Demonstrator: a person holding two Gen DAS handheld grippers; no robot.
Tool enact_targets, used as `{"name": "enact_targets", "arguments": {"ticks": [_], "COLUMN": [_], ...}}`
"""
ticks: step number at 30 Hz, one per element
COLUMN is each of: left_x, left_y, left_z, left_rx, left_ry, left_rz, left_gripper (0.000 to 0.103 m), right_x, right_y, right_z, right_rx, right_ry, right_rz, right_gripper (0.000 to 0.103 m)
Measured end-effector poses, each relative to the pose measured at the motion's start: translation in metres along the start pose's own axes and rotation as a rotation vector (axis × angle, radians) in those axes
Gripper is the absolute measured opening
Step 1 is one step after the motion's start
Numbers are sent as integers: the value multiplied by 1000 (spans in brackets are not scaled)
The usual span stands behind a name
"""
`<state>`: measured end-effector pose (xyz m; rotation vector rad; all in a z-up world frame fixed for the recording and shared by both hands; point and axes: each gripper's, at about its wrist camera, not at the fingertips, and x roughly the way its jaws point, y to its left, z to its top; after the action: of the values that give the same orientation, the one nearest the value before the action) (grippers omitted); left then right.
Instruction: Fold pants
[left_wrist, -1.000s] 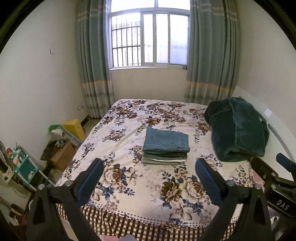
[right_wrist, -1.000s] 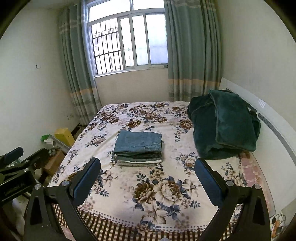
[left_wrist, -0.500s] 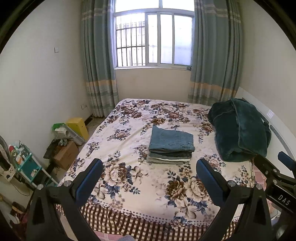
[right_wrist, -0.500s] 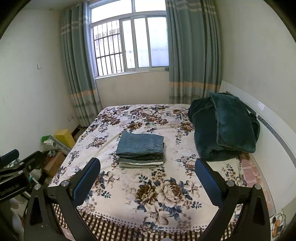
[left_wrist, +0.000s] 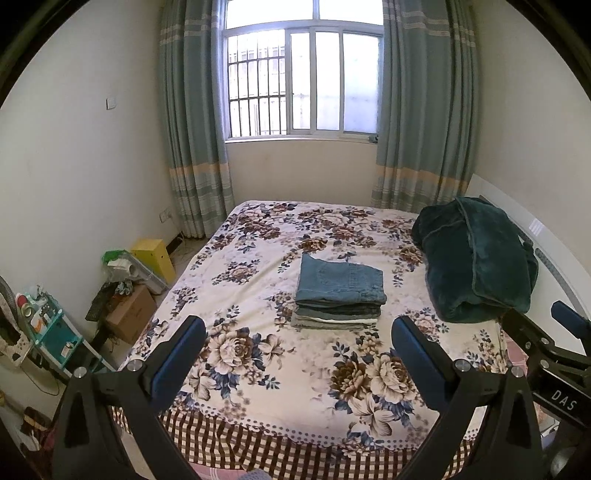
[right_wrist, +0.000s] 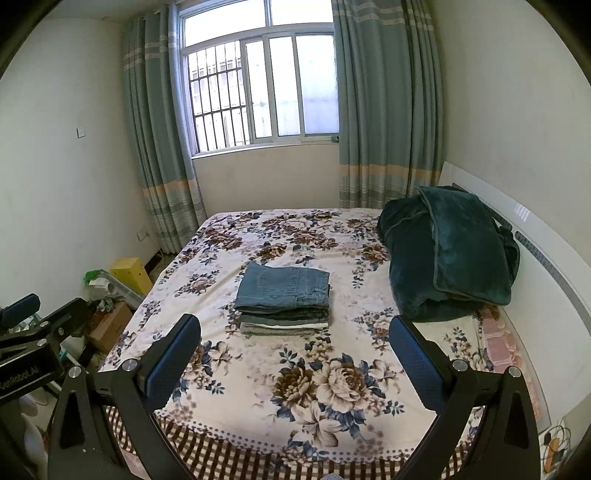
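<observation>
A neat stack of folded pants (left_wrist: 339, 293), blue jeans on top, lies in the middle of the flowered bed (left_wrist: 258, 354); it also shows in the right wrist view (right_wrist: 283, 299). My left gripper (left_wrist: 298, 332) is open and empty, held above the foot of the bed, well short of the stack. My right gripper (right_wrist: 294, 330) is open and empty, beside it at the same distance. The right gripper shows at the right edge of the left wrist view (left_wrist: 550, 354), and the left gripper shows at the left edge of the right wrist view (right_wrist: 33, 332).
A dark green blanket (left_wrist: 476, 258) is bundled at the bed's right side against the white headboard (left_wrist: 554, 258). Left of the bed on the floor stand a yellow box (left_wrist: 155, 258), a cardboard box (left_wrist: 129, 314) and a teal shelf (left_wrist: 48, 332). A curtained window (left_wrist: 303, 81) is behind.
Both grippers have drawn back and risen from the bed; the stack looks smaller and farther, and more of the window shows. Both stay open.
</observation>
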<state>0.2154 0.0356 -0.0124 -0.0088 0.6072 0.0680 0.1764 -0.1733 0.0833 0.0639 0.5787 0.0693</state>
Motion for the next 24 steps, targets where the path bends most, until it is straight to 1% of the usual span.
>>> {"name": "enact_targets", "arguments": {"ticks": [12, 24], "left_x": [-4, -9], "left_y": [0, 2], "left_z": [2, 0], "left_rx": [2, -4], "left_ry": [-5, -7], "left_rz": [-17, -16], "left_gripper": [103, 103], "right_x": [-6, -10], "right_y": [7, 8], "right_z": [2, 2], "right_rx": [2, -2], "right_ry": [-5, -5], "right_rz": [-5, -1], "right_gripper": [103, 103]}}
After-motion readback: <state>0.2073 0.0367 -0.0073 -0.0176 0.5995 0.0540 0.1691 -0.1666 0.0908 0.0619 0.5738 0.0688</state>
